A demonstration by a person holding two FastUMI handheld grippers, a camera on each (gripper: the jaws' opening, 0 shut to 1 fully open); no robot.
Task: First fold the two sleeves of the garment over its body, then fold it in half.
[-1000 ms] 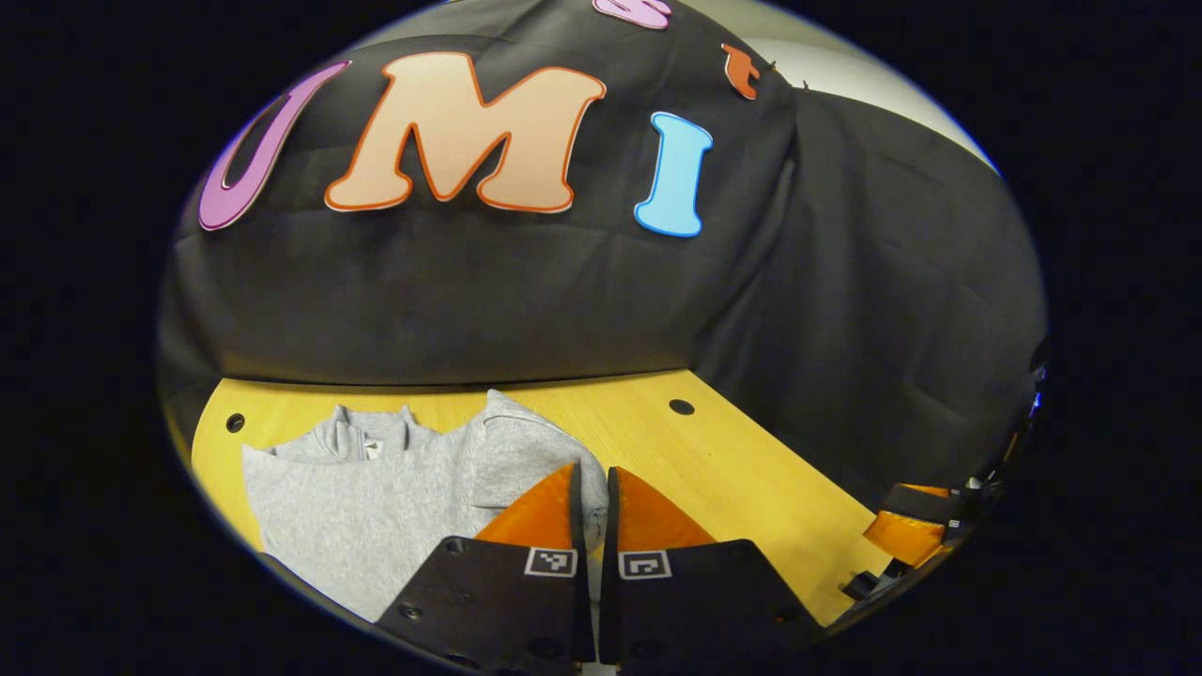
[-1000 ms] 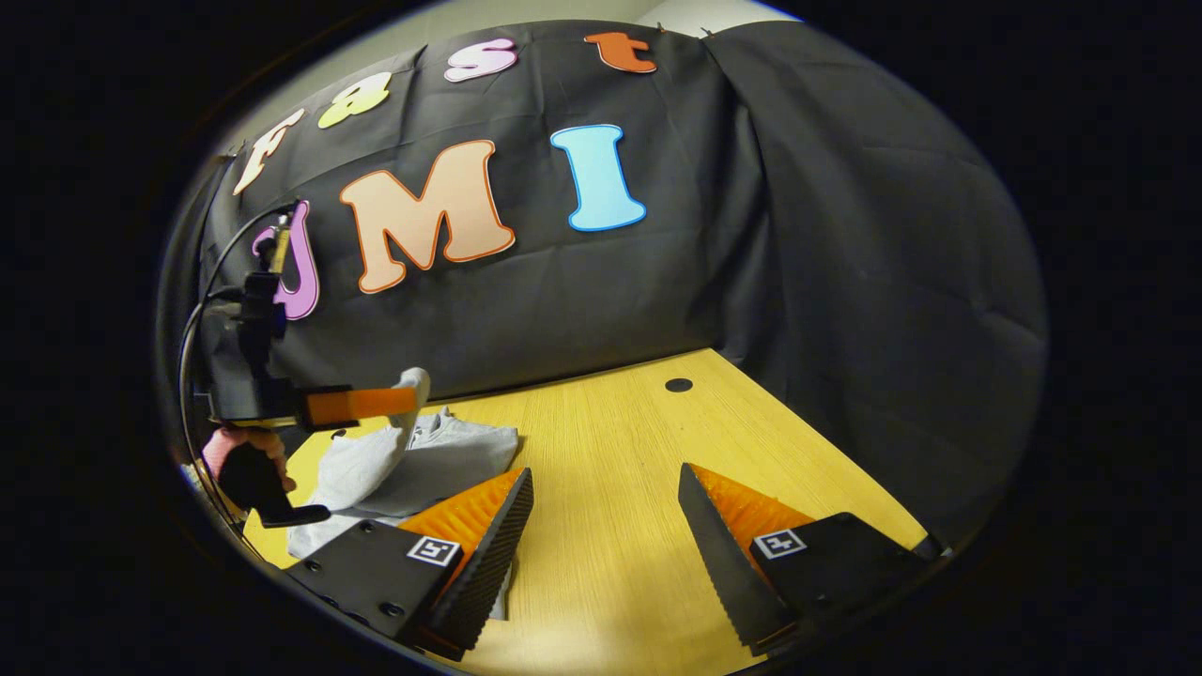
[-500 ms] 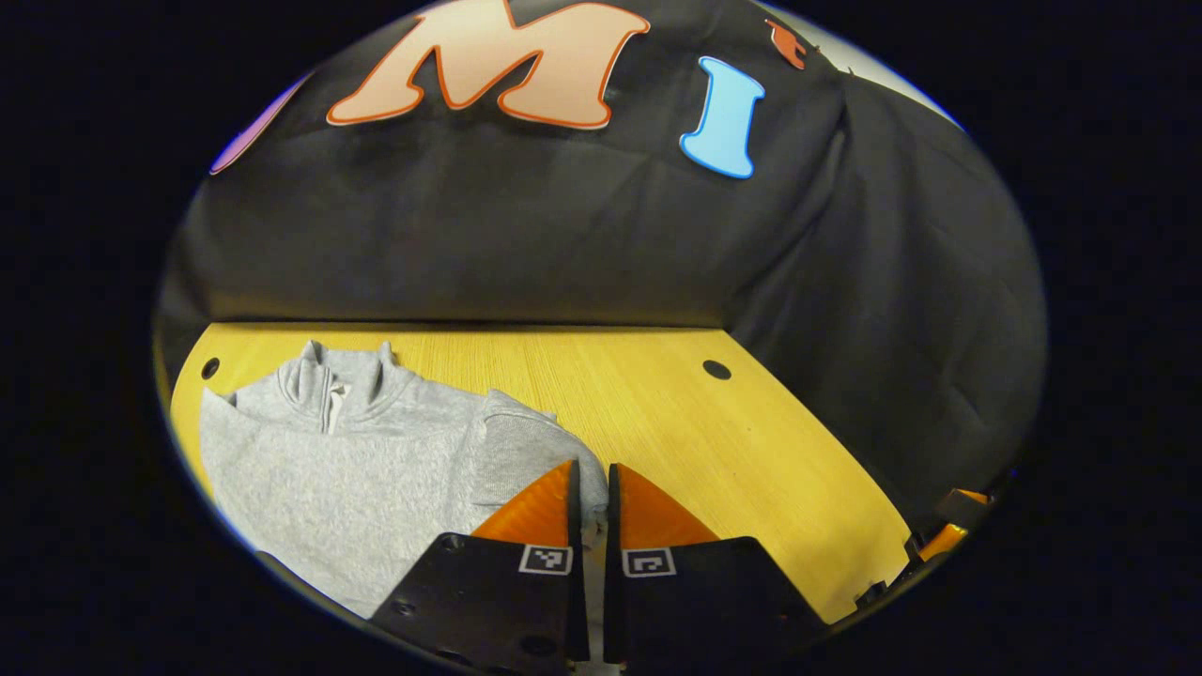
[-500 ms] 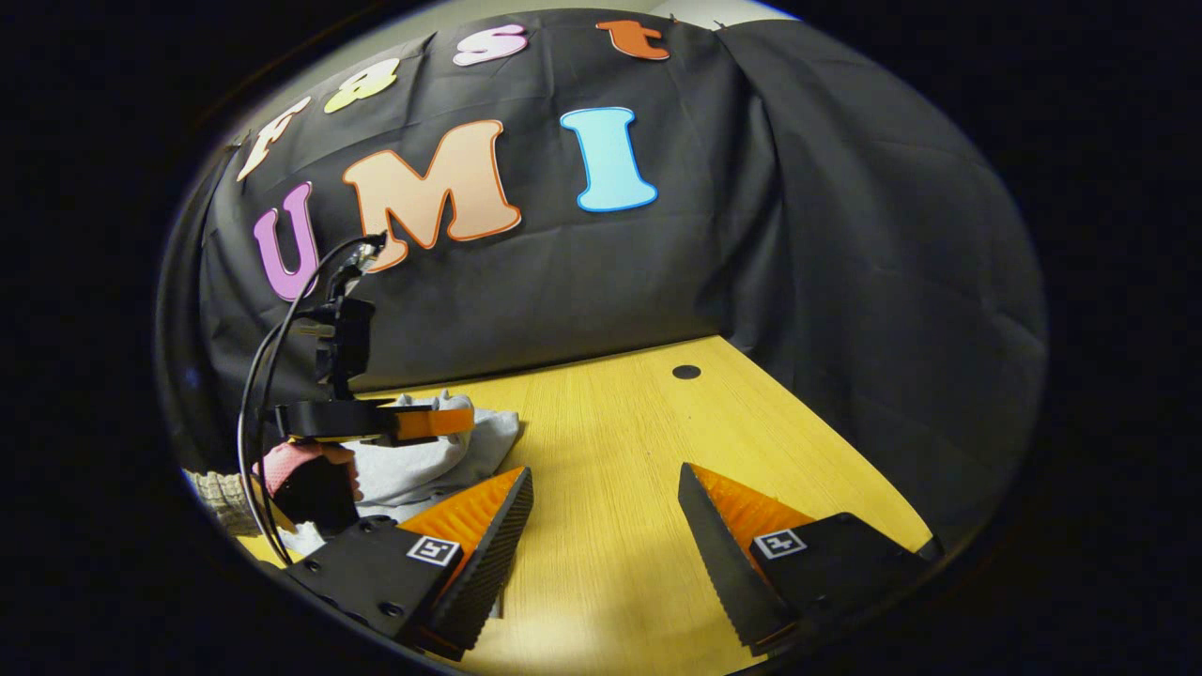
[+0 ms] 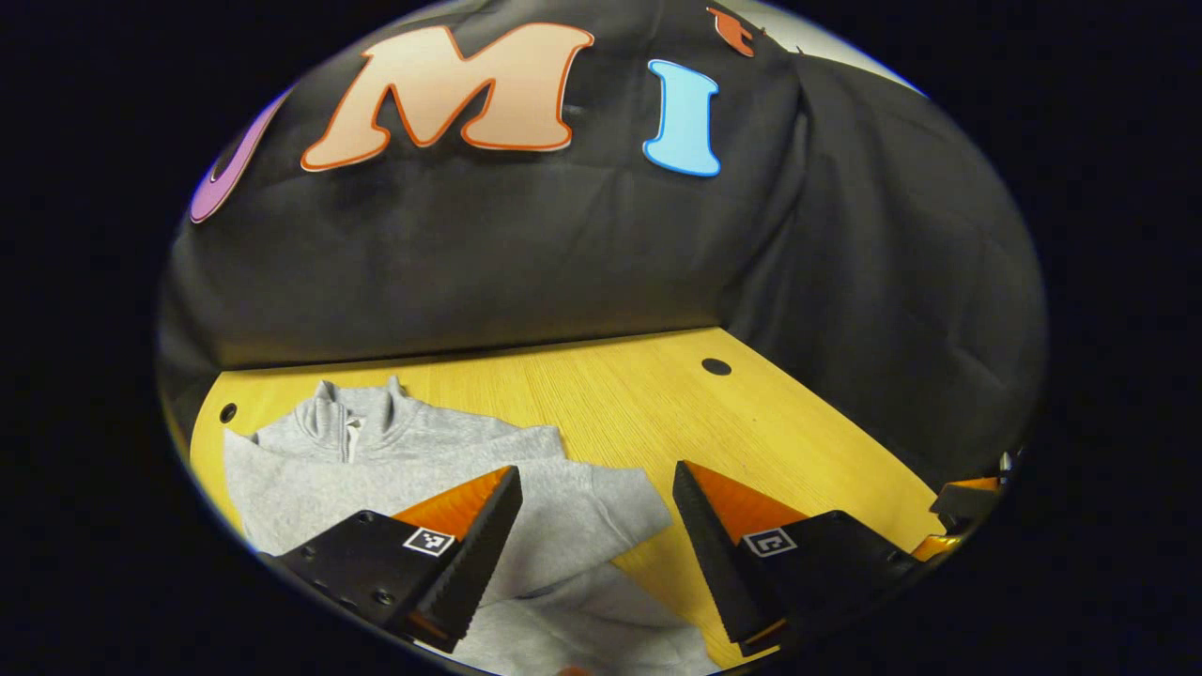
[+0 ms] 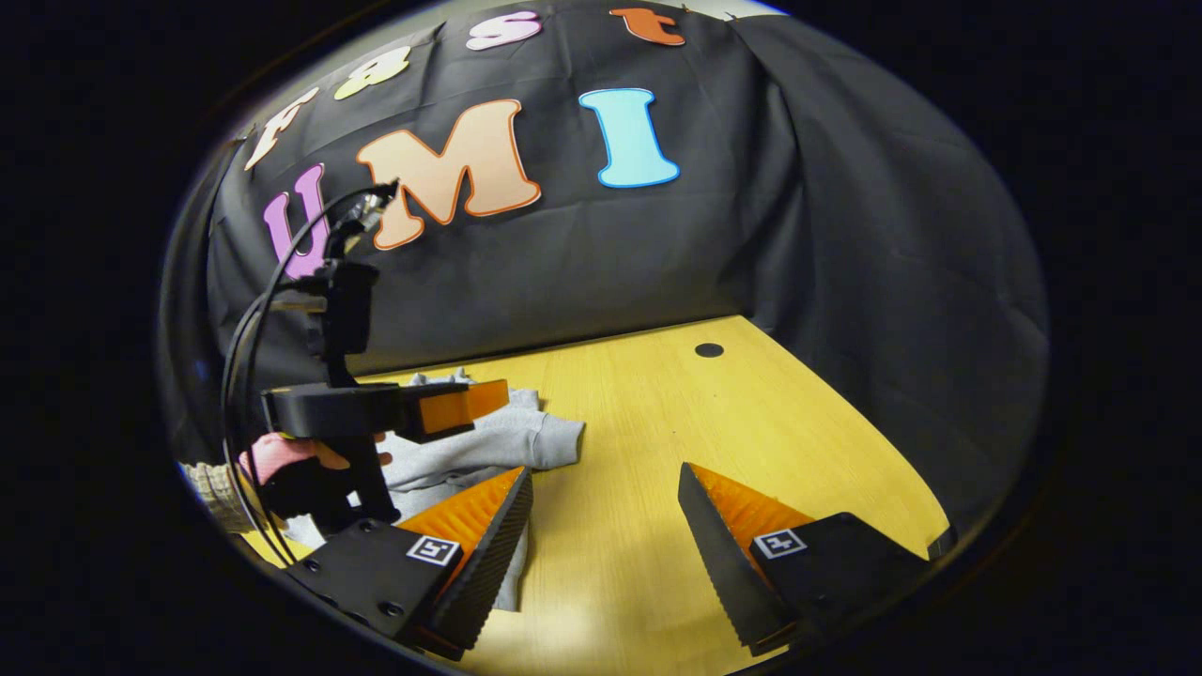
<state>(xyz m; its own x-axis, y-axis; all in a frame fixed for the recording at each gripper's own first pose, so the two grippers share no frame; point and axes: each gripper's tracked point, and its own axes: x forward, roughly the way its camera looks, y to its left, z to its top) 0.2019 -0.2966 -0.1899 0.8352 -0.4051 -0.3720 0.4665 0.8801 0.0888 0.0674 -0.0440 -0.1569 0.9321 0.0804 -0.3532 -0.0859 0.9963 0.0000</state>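
Although one sleeve [image 5: 573, 502] already lies across the body of the grey garment [image 5: 394, 451], I judge the sleeve stage only partly done. The garment rests flat on the wooden table [image 5: 751, 432], collar toward the back wall. My left gripper [image 5: 593, 512] hangs over the folded sleeve with its fingers spread, holding nothing. My right gripper [image 6: 606, 512] is likewise spread over bare table beside the garment (nothing between its fingers). Risk as I see it: the laid sleeve could slide back off if a finger snags the knit on lifting away. I see no containers here.
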